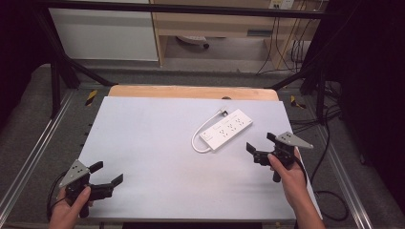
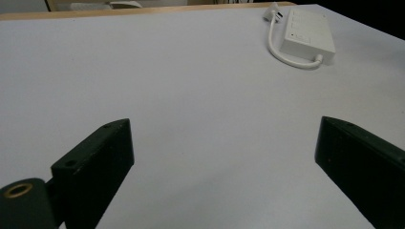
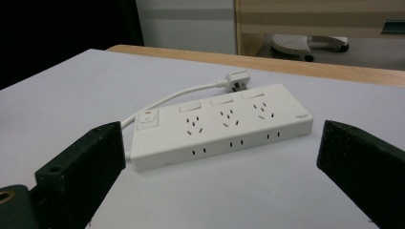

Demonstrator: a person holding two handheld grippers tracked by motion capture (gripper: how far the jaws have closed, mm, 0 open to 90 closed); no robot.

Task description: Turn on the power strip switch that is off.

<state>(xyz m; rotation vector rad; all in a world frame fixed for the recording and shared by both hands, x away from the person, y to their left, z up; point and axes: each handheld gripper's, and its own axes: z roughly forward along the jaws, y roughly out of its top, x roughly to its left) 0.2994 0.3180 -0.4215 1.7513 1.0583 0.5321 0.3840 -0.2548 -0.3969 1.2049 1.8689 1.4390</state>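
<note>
A white power strip (image 1: 226, 129) (image 3: 222, 126) (image 2: 308, 34) lies flat on the white table top (image 1: 157, 157), right of centre, with three sockets facing up and a switch at its near-left end. Its short white cable (image 1: 198, 136) (image 3: 167, 98) (image 2: 282, 52) loops round to a plug (image 1: 223, 113) (image 3: 237, 79) at the far side. My right gripper (image 1: 261, 142) (image 3: 224, 176) is open, just right of the strip and pointing at it, with nothing between its jaws. Near the front left corner my left gripper (image 1: 107, 173) (image 2: 224, 167) is open over bare table.
A wooden strip (image 1: 193, 92) edges the table's far side. Black frame bars (image 1: 62, 62) stand at both far corners, and cables (image 1: 329, 157) trail on the floor at the right. A cabinet (image 1: 102, 33) and a desk stand beyond.
</note>
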